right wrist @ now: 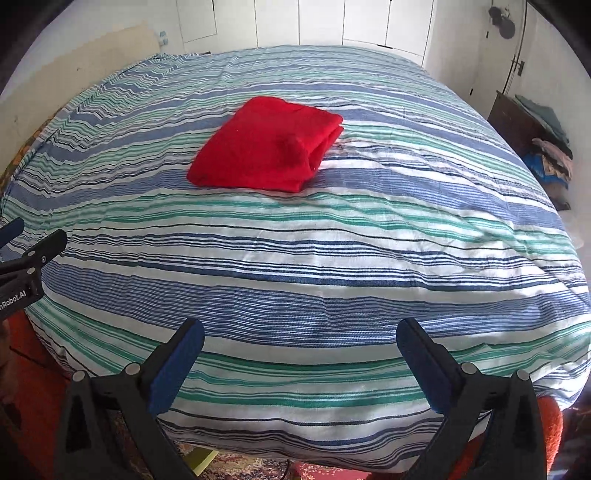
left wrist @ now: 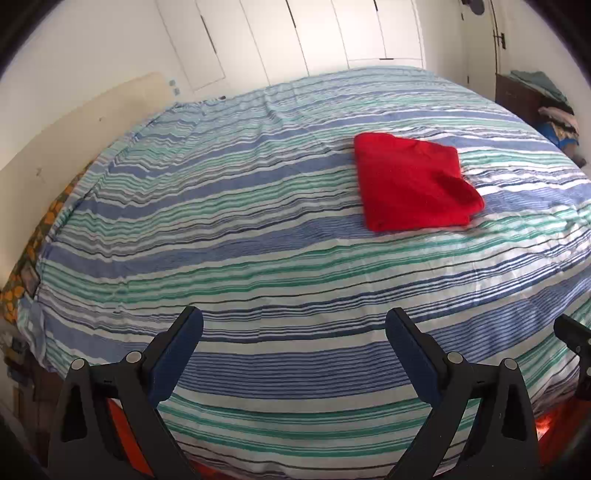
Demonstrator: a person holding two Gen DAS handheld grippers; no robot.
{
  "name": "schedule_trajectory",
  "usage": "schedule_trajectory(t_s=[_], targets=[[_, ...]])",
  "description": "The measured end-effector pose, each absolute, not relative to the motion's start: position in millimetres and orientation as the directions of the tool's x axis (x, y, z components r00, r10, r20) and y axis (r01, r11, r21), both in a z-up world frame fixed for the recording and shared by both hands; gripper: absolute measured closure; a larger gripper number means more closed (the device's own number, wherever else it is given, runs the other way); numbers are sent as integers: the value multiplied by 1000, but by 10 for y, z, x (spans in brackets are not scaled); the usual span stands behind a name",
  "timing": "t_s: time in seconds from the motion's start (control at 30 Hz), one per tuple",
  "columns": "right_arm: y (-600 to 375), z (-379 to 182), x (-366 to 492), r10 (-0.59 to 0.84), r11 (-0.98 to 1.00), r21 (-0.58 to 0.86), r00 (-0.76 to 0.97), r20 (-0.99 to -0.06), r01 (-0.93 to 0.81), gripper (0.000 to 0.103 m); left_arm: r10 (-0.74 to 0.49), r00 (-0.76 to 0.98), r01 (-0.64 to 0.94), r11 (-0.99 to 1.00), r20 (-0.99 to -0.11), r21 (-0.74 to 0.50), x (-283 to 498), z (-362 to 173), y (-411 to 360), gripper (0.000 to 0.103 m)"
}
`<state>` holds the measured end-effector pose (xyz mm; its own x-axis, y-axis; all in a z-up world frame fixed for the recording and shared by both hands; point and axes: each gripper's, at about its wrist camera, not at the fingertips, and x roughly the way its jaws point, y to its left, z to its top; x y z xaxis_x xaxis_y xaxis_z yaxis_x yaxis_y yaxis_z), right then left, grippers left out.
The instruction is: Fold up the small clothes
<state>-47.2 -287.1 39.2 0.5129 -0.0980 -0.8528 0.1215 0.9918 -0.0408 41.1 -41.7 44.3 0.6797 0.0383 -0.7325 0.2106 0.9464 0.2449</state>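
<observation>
The striped bed (right wrist: 332, 258) lies broad and flat ahead of both grippers, and the only thing standing on it is the folded red garment (right wrist: 264, 146), well beyond the near edge and with bare cover on every side of it. The left gripper (left wrist: 293, 354) and right gripper (right wrist: 301, 363) hang side by side over the near edge, fingers spread with nothing between them. A headboard (left wrist: 74, 122) bounds the left side, white cupboard doors (right wrist: 332, 22) the far end, and a dark cabinet (right wrist: 517, 122) piled with cloth the right.

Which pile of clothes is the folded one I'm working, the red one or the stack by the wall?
The red garment, lying alone, folded square on the striped bedspread. The mixed-colour pile sits off the bed, on the right.
</observation>
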Motion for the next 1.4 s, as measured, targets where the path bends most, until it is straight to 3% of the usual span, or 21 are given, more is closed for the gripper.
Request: schedule_trajectory(t_s=[0.43, 0.5, 0.63, 0.87, 1.1, 1.3, 1.4], targets=[[-2701, 643, -534, -131, 991, -86, 558, -820, 105, 1, 52, 692, 185, 952, -720, 246, 348, 526, -378, 3], [-2721, 771, -596, -132, 989, -65, 614, -778, 130, 1, 50, 708, 172, 955, -704, 241, 316, 594, -345, 3], [-2750, 1120, -772, -289, 954, -129, 709, -643, 272, 1, 44, 777, 148, 957, -628, 250, 222, 836, -280, 3], [-2818, 1232, -670, -86, 988, 25, 680, -728, 152, 1, -35, 794, 189, 963, -607, 192, 133, 1102, -224, 1], [-2818, 1418, -636, -25, 989, 80, 668, -744, 125, 0, -80, 734, 227, 965, -675, 132, 142, 1086, -261, 0], [-2832, 1377, -643, -42, 988, 65, 641, -766, 142, 0, -43, 793, 194, 963, -608, 185, 131, 1180, -233, 0], [-2817, 1358, -665, -48, 988, 54, 626, -778, 143, 0, -36, 779, 187, 966, -626, 177, 156, 1197, -190, 0]])
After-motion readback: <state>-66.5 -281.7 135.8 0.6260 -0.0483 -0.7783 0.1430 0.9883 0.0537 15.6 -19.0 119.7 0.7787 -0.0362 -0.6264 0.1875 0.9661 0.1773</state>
